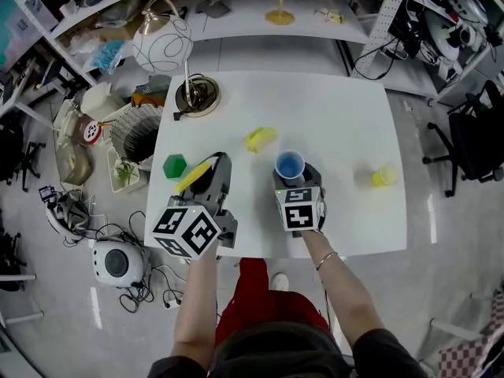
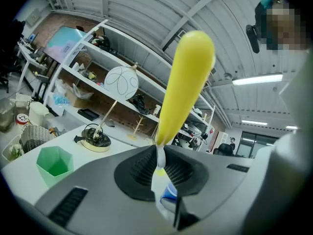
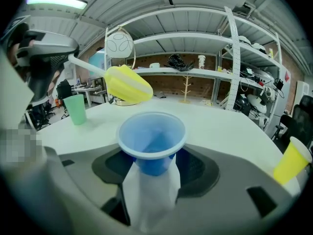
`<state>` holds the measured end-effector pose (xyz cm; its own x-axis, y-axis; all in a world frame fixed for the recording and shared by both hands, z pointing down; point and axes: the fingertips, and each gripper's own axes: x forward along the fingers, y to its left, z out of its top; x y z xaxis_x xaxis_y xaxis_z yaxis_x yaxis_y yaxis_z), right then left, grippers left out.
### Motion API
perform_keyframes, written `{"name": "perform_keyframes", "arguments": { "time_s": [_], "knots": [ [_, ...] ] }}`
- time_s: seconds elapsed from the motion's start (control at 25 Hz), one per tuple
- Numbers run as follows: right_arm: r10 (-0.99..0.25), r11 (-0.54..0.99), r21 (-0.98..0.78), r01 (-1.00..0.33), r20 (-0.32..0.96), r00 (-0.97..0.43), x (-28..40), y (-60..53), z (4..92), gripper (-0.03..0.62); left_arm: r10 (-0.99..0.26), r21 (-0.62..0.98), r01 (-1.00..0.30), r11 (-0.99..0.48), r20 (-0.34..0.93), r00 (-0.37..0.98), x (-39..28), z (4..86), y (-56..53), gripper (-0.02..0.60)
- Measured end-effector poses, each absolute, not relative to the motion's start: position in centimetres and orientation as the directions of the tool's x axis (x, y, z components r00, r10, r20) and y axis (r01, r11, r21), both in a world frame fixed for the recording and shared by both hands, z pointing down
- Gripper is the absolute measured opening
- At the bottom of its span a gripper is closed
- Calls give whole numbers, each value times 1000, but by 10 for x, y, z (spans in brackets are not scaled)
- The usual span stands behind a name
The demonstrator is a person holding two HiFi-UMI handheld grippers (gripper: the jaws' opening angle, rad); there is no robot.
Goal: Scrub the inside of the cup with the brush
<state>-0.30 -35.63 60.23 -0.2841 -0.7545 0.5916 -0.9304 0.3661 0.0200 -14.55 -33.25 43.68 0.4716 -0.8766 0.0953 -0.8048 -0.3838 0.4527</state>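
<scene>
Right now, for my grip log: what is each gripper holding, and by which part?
Left gripper: the yellow brush, by its thin white stem. Right gripper: the blue cup, by its lower body.

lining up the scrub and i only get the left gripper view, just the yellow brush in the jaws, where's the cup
Observer: The right gripper is shut on a blue cup, held upright with its mouth open to the top.
Operator: is the brush in it yet
Observer: No. In the right gripper view the head of the brush sits outside the cup, up and to the left of its rim.
Operator: anything else on that side
Observer: A yellow cup stands on the table, off to the right of the blue cup and apart from it.
</scene>
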Motion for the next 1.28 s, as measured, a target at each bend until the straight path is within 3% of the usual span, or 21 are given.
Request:
{"name": "perform_keyframes", "arguments": {
  "time_s": [1.28],
  "knots": [
    [-906,299,252,-920,377,-191,53,-325,471,273,-851,377,-774,-510,-91,517,-114,325,-261,41]
  ]
}}
